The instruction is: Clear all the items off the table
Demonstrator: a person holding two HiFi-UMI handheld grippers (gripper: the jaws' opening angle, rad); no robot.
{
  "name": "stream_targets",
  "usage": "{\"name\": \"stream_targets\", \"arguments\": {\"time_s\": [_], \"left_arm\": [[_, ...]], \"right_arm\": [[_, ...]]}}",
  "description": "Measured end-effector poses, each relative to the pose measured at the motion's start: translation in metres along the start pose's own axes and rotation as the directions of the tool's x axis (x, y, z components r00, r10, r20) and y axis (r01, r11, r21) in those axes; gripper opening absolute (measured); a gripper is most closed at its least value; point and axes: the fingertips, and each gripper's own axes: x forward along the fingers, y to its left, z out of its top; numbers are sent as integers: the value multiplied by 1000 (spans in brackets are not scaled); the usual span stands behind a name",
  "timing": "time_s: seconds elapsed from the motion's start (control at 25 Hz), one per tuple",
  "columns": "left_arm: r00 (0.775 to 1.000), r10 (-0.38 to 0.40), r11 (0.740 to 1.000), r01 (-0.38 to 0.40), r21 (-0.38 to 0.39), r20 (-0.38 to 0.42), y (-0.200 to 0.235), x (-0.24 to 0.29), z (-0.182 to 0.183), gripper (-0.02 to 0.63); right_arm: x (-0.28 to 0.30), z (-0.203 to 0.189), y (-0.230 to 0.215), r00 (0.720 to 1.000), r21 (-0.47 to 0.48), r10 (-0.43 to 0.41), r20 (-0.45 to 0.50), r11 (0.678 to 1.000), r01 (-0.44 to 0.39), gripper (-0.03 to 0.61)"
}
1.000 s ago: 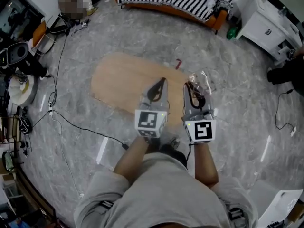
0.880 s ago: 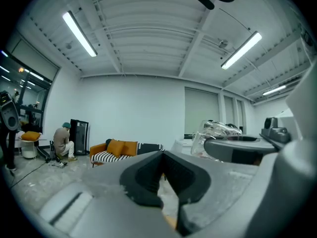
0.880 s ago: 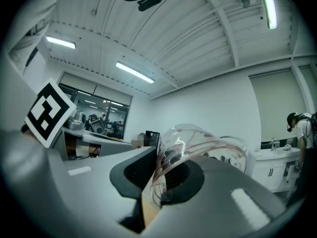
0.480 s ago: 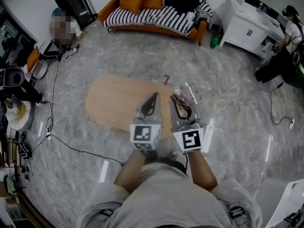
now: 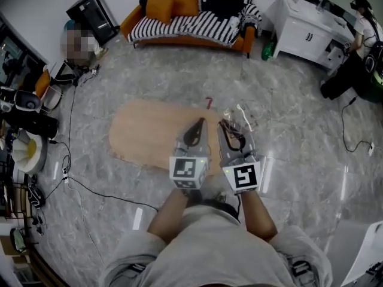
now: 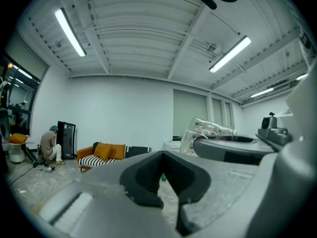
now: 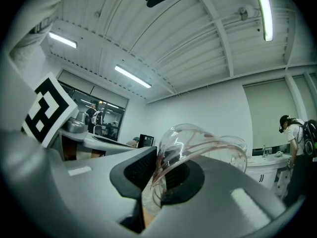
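My right gripper (image 5: 231, 131) is shut on a clear glass jug with red markings (image 5: 242, 118), held up over the right end of a low oval wooden table (image 5: 143, 137). In the right gripper view the glass jug (image 7: 198, 143) sits tilted between the dark pads (image 7: 136, 170), its rim pinched. My left gripper (image 5: 196, 128) hangs just left of it with its jaws together and nothing in them. From the left gripper view (image 6: 163, 180) the glass jug (image 6: 208, 129) shows to the right. The tabletop looks bare.
A small red object (image 5: 209, 102) lies on the marble floor beyond the table. A striped orange sofa (image 5: 191, 17) stands at the back, a white cabinet (image 5: 305, 31) at the back right. Cables (image 5: 78, 157) run over the floor on the left. A person (image 5: 359, 17) stands at the far right.
The head view has tilted up, showing more of the room. Both grippers have stayed side by side over the table's right end, the right one still holding the glass jug.
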Motion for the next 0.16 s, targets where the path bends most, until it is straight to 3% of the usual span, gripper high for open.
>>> {"name": "stream_targets", "arguments": {"time_s": [0.16], "left_arm": [[1000, -17, 1000, 17, 10, 0, -11, -1, 0, 20]], "right_arm": [[-9, 1, -5, 1000, -1, -13, 6, 1000, 13, 34]]}}
